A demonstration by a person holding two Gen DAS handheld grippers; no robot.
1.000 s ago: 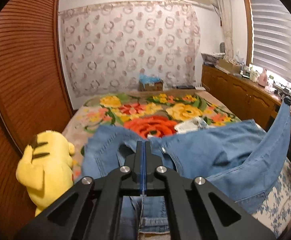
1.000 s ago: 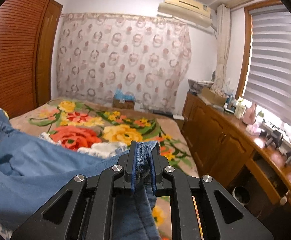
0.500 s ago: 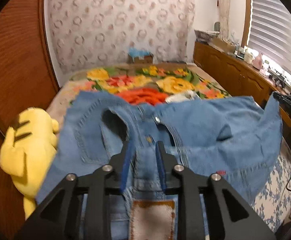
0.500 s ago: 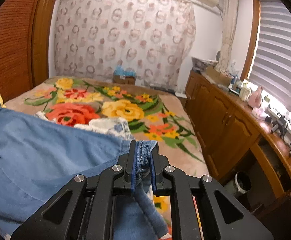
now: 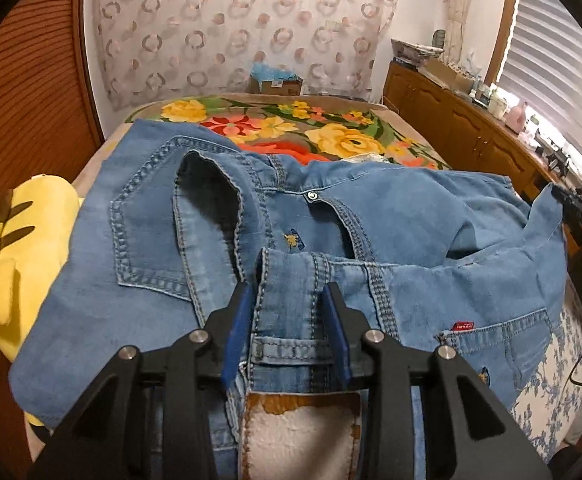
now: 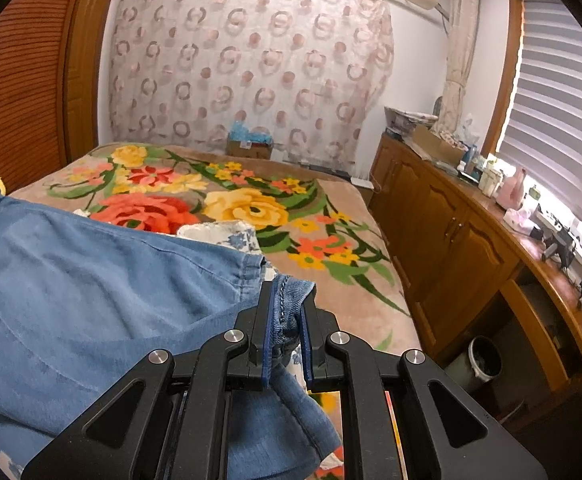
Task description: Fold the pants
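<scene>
Denim jeans [image 5: 291, 216] lie spread across the floral bed [image 6: 331, 216]; my left hand-held gripper [image 5: 289, 312] straddles the waistband with jaws apart, my right hand-held gripper [image 6: 287, 320] pinches a hem. Uneven pulling could skew the fold, I judge.

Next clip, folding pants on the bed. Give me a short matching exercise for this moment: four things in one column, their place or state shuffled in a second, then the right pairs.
Column 1
1. left gripper
2. right gripper
3. yellow plush toy
4. small bin

Column 2
A. on the floor by the wooden cabinets
B. jaws apart, straddling the waistband of the jeans
C. beside the jeans, on the left of the bed
D. jaws pinched on a denim edge

Pairs: 1-B, 2-D, 3-C, 4-A
</scene>
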